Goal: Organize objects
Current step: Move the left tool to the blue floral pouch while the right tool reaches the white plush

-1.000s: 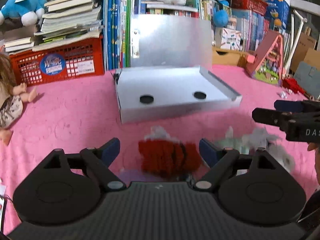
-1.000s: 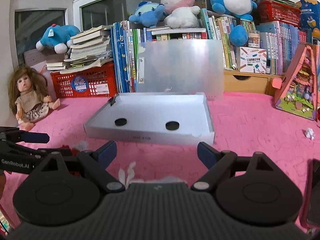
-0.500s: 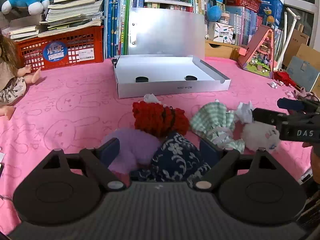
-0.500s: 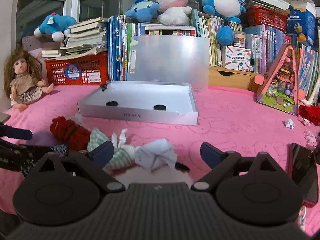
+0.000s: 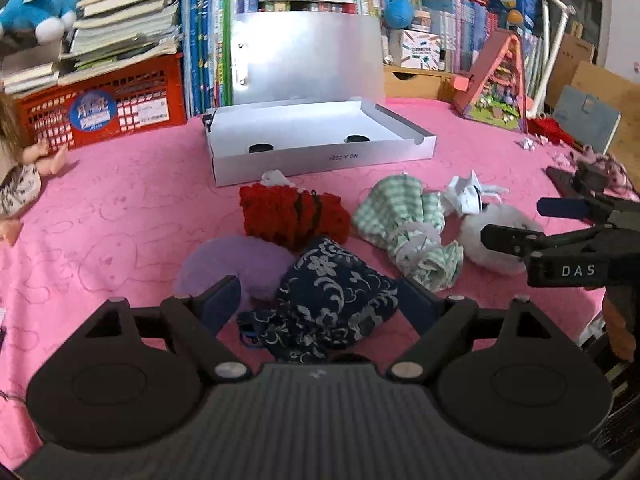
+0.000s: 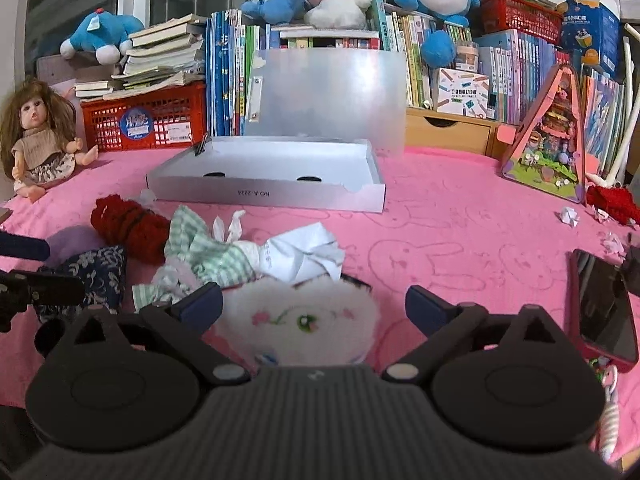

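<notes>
Left gripper has jaws spread, nothing clamped; the navy floral pouch lies between its fingertips, pads not pressing it. The pouch's long axis runs diagonally, drawstring end toward the tool, far end pointing up and right. A lilac pouch sits just beyond the left fingertip, touching the navy one. The red knitted bundle lies just ahead of the left gripper, long axis crosswise to the fingers, a dark band around its middle. To its right, the green checked pouch slants from far-left to near-right, its gathered neck toward the near-right end.

Right gripper has jaws wide apart, just been opening further, gripping nothing. The white fluffy pouch sits between its fingertips, nearer the left fingertip, clear of the right one. A crumpled white paper rests just ahead of it, touching the checked pouch.

The open white box lies well ahead of both grippers, long side facing them, lid upright behind it. All lie on the pink cloth. A phone lies right of the right gripper.
</notes>
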Tool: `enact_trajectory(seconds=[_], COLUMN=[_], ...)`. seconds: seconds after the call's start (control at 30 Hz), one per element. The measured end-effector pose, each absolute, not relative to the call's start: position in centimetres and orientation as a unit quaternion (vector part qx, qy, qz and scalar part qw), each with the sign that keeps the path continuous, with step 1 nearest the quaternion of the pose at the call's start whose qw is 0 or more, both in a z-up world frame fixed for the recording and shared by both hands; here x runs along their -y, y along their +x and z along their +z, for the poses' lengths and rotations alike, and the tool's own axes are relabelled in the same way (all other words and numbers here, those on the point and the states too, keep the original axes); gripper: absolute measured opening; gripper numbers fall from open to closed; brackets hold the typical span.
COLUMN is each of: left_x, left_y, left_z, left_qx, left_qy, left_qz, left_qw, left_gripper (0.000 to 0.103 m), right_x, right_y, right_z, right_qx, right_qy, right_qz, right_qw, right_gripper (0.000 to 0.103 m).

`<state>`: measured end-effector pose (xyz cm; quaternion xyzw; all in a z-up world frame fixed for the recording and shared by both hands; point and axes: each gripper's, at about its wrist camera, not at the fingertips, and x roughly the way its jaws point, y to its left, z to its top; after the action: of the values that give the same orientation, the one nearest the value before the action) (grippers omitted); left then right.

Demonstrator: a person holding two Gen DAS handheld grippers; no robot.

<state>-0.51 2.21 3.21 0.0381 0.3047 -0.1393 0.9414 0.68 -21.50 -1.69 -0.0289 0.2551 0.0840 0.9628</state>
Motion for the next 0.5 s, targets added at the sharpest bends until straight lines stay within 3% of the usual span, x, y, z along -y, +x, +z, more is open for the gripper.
enact_trajectory(seconds=[0.5], left_x=[-1.2], left_y=[0.6], left_z=[1.4], left_qx=[-0.324], left_qy=[0.046], left_qz=[-0.151], left_qw=[0.933], left_gripper=[0.077], right_x=[21.0], right_y=[1.1], right_z=[-2.9], right_qx=[-0.284], right_qy=[-0.022], right_qz=[0.090], right_qw=[0.954], right_gripper=[0.101])
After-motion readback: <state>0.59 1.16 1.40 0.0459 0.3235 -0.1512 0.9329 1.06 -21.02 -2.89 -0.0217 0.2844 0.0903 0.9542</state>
